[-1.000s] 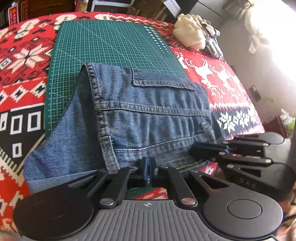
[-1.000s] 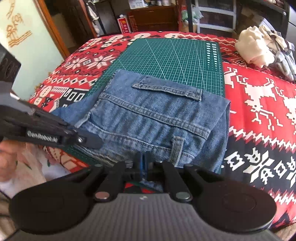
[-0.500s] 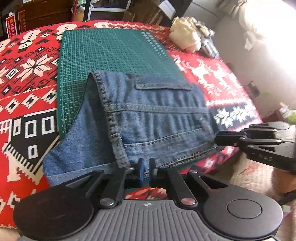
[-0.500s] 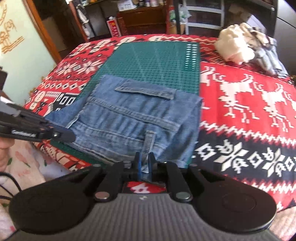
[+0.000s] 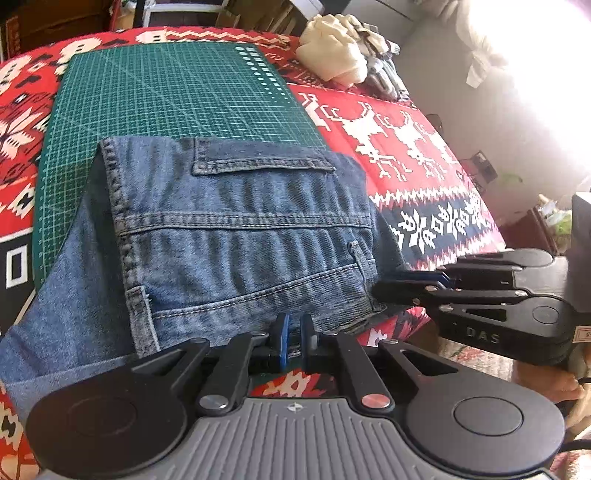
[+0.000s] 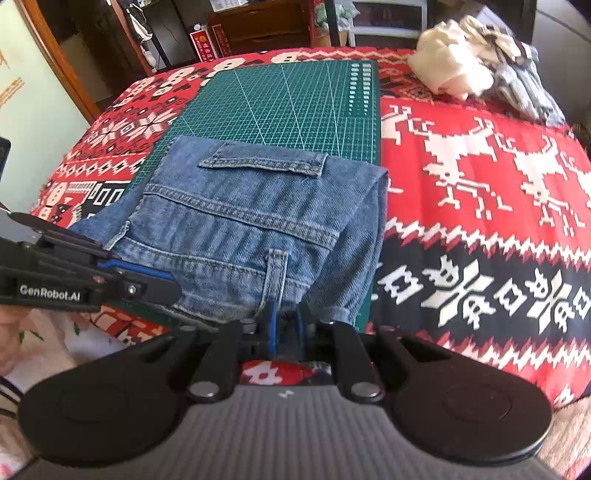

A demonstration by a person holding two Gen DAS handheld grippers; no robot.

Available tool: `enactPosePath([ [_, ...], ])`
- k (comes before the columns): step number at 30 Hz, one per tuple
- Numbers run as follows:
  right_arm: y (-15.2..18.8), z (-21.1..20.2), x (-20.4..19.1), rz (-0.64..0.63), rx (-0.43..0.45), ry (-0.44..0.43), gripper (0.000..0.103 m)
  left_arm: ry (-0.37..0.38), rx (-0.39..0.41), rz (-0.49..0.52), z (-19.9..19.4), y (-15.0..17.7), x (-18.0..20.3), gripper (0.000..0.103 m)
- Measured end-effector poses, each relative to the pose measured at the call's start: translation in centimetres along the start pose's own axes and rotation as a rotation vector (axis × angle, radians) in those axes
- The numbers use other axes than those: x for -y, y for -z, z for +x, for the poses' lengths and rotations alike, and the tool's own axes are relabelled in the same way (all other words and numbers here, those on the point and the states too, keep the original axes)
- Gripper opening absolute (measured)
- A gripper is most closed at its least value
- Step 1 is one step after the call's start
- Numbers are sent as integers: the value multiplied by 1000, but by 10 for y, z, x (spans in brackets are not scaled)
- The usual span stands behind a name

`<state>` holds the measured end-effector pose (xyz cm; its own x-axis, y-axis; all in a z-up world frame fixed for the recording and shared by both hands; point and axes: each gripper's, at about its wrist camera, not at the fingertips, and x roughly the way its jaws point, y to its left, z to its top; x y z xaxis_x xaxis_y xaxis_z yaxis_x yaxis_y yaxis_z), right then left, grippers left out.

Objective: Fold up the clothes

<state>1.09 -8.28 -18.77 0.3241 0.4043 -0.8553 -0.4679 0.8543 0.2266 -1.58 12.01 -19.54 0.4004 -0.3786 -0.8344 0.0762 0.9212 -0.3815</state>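
We have brought both tongs back in on the jeans [image 5: 236,236], which lie folded on the near end of the mat [image 5: 166,88]. The left tongs [image 5: 293,338] and right tongs [image 6: 286,325] are each nearly closed at the near hem; whether they pinch denim we cannot tell. Another fold looks imminent.

A home room: patterned tablecloth [image 6: 480,221], wooden cabinet [image 6: 258,26], clothes pile [image 6: 480,74].

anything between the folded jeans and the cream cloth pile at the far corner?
Only bare green cutting mat and red patterned blanket between the jeans and the cloth pile; clearest in the right wrist view.
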Motion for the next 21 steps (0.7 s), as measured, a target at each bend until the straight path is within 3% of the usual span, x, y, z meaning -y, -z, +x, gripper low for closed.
enactPosePath([
  [2, -2, -7, 1, 7, 9, 0, 14, -8, 10, -8, -8, 1, -3, 9],
  [4, -4, -15, 2, 5, 27, 3, 20, -19, 33, -16, -19, 1, -4, 25],
  [6, -10, -21, -2, -4, 41, 10, 37, -34, 63, -29, -33, 0, -7, 41],
  [8, -16, -24, -6, -24, 53, 26, 42, -67, 88, -39, -44, -2, -11, 47],
  [12, -28, -20, -4, -22, 35, 63, 75, -163, 120, -63, -57, -6, -22, 72],
  [18, -44, -6, 2, 0, -18, 132, 95, -239, 33, -89, -34, -17, -39, 75],
  [21, -50, 8, 7, 9, -71, 159, 100, -255, -22, -84, -16, -21, -42, 75],
])
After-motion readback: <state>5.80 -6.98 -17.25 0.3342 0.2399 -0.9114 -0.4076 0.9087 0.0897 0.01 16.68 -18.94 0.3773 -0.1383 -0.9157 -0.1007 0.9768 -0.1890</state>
